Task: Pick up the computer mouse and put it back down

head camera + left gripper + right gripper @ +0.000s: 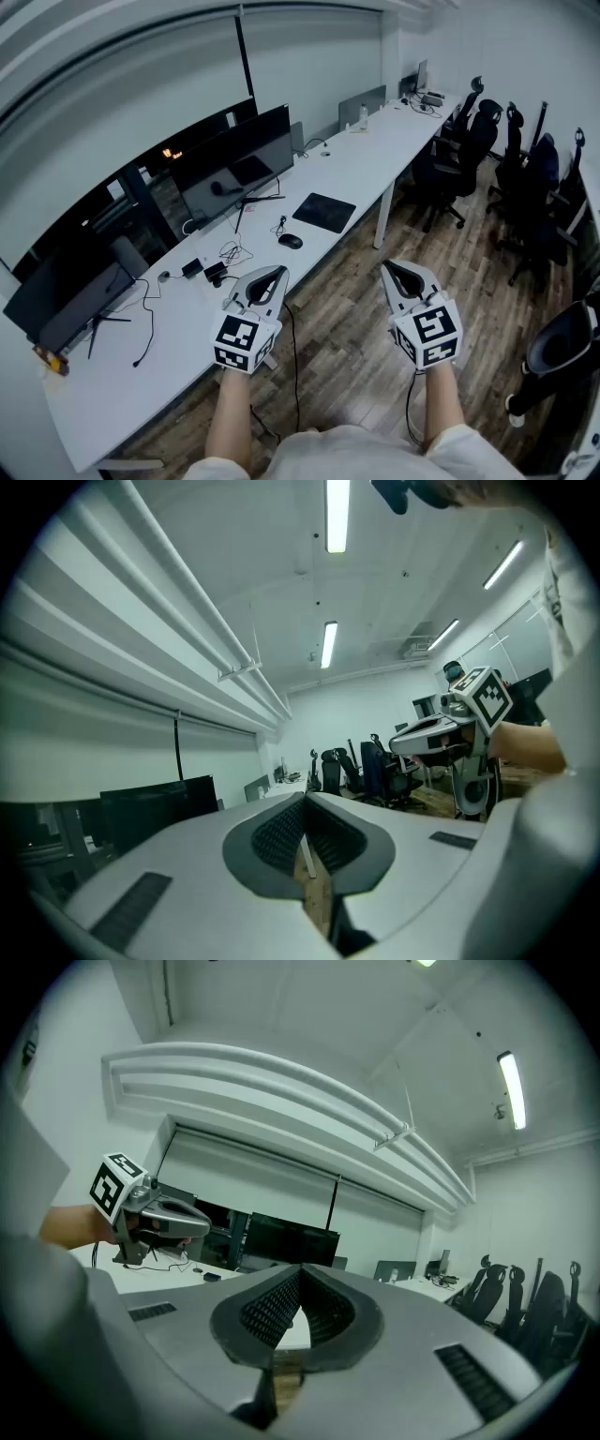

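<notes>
The computer mouse point(291, 241) lies on the white worktop point(375, 155), just off the near left corner of the dark mouse pad point(323, 212) and apart from it. It is small in the head view. Its long axis seems to run about across the worktop, roughly in line with the pad's shorter side, but that can't be read with confidence.

Both tools are on the person's side of the pad, short of the mouse. The left tool point(278, 271) hangs over the worktop's near edge, its tip aimed toward the mouse and the pad beyond it. Its own view shows the jaws point(305, 832) pressed together with nothing between them.

The right tool point(394, 268) is further from the pad, out over the wooden floor point(441, 262) past the worktop's edge. Its jaws point(298, 1309) are also closed on nothing. Each tool shows in the other's view, held level and side by side.

The left tool is judged the nearer one, since the mouse lies nearly straight ahead of its tip, while the right tool would have to cross sideways over the worktop's edge to reach it. Either tool would need its jaws parted first, then set across the mouse's narrow width rather than along its length.
</notes>
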`<state>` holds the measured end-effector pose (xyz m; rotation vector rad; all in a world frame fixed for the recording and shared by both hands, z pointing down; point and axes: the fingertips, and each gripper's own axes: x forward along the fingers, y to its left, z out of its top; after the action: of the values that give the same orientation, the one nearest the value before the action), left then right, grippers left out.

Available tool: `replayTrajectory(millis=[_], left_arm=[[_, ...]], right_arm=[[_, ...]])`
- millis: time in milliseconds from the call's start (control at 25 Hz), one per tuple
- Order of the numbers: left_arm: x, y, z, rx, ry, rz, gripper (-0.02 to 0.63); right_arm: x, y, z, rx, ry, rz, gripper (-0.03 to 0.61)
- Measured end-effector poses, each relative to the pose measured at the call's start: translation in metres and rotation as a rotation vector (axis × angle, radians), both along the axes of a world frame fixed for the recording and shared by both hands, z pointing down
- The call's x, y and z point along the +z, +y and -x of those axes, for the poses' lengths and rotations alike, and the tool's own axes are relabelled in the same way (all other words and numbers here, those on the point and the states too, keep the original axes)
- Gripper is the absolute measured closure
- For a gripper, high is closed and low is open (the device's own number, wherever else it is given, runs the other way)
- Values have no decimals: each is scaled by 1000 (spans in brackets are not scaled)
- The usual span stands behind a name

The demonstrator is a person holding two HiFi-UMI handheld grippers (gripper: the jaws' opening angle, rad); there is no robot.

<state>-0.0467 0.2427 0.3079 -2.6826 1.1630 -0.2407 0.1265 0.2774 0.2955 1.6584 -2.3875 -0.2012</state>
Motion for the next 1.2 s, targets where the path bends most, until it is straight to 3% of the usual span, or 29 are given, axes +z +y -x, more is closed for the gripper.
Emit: replayTrajectory(millis=[240, 440, 720, 960, 1200], left_arm=[[-2, -6, -13, -10, 2, -2, 597], [6, -3, -33, -31, 19, 24, 597], [20, -20, -45, -82, 28, 62, 597], [32, -67, -48, -92, 23, 53, 597], [47, -154, -22, -145, -7, 24, 597]], right_arm=[[-1, -6, -11, -21, -37, -18, 565], [2, -6, -31, -95, -98, -40, 565], [17, -28, -47, -114, -41, -19, 565], [30, -75, -55, -106, -33, -19, 565], [46, -156, -34, -141, -30, -3, 566]])
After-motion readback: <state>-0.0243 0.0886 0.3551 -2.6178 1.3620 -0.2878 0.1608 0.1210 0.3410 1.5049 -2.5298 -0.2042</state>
